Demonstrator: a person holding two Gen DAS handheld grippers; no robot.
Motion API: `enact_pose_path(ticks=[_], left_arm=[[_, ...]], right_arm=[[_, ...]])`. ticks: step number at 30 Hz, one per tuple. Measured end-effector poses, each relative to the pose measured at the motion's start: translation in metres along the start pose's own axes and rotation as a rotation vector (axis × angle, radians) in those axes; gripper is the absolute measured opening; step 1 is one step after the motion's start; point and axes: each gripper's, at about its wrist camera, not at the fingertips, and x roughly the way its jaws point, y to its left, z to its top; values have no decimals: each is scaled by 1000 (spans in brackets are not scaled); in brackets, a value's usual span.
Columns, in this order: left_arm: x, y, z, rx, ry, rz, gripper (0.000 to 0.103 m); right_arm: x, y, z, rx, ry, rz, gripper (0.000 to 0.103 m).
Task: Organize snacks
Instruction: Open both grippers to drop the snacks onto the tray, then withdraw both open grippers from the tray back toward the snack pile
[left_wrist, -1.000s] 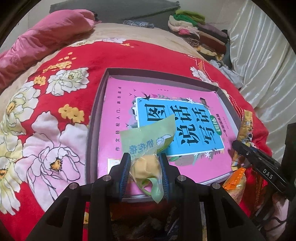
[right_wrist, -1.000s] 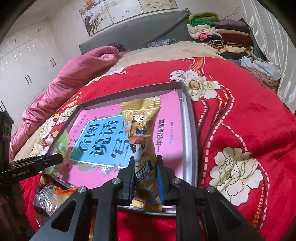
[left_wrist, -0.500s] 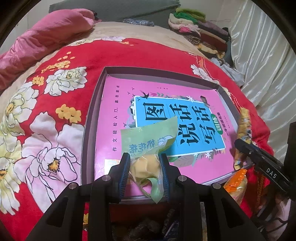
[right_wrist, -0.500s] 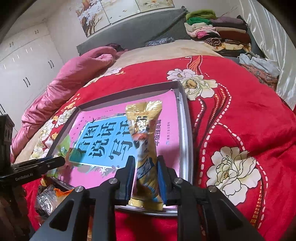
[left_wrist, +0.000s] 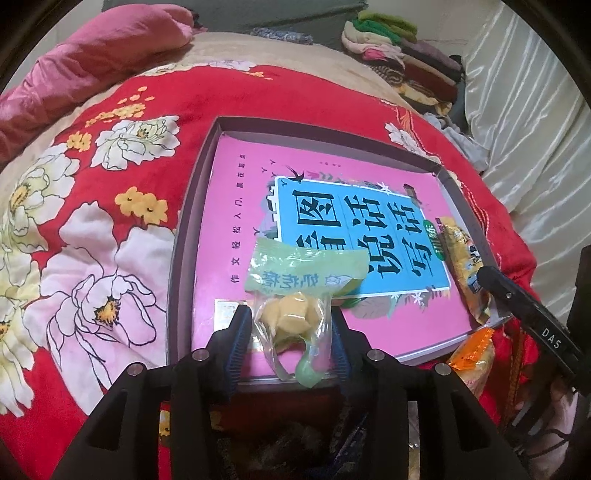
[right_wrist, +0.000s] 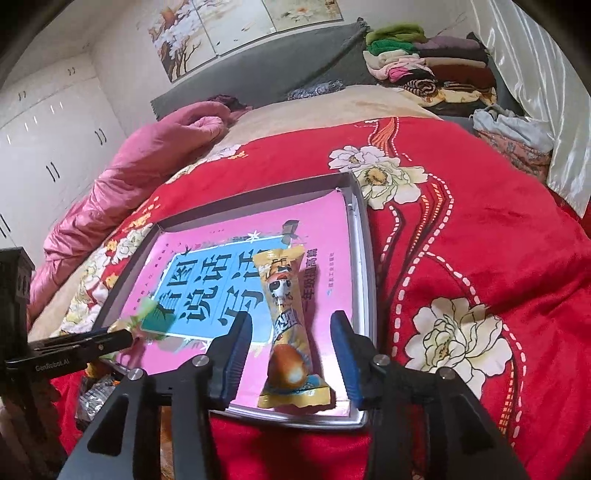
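My right tool (right_wrist: 291, 350) is spread wide, its two blue pads standing clear on either side of a yellow snack stick (right_wrist: 286, 321) that lies on the pink book (right_wrist: 325, 236) inside the grey tray (right_wrist: 364, 258). The stick touches neither pad, so I judge it as set down and let go. Its long axis runs from 6 o'clock, at the tray's near edge, toward 12 o'clock. The crimped end by my tool sits at the near rim. The far crimped end points away over the book's blue title panel.

My left tool (left_wrist: 291, 332) is narrow and clamped on a clear packet with a green header (left_wrist: 295, 295). Yellow chunks show through its lower half. The packet stands nearly upright between the pads, green header toward 12 o'clock and the twisted tail hanging toward 6 o'clock. It hovers over the tray's near edge, near the book's near left corner.

In my judgement the step in hand is placing snacks in the tray, one done and one pending. The next move calls for lowering the left packet flat onto the book, well apart from the stick, then opening the pads.

Beyond the tray lies the red floral bedspread (right_wrist: 461, 229), then a pink quilt (right_wrist: 147, 155) at 10 o'clock and folded clothes (right_wrist: 424, 66) at 1 o'clock.
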Motion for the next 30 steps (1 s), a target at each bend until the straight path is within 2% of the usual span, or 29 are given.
enact_pose_path(ticks=[10,22,25,30], left_arm=[[-9,6,3,-13,-26,-16,57],[-35,12,5,-34,-88,-46,72],[-45,12,5,-25,-114,-30,75],[-62,17,2,-22,-142,-8,76]], right_arm=[[-11,-1,2,16,-60,3,55],[-21,7,4,-4,-88,10,59],[-26,10,5,-15,-100,17,60],[-38,17,5,-38,-134,33,68]])
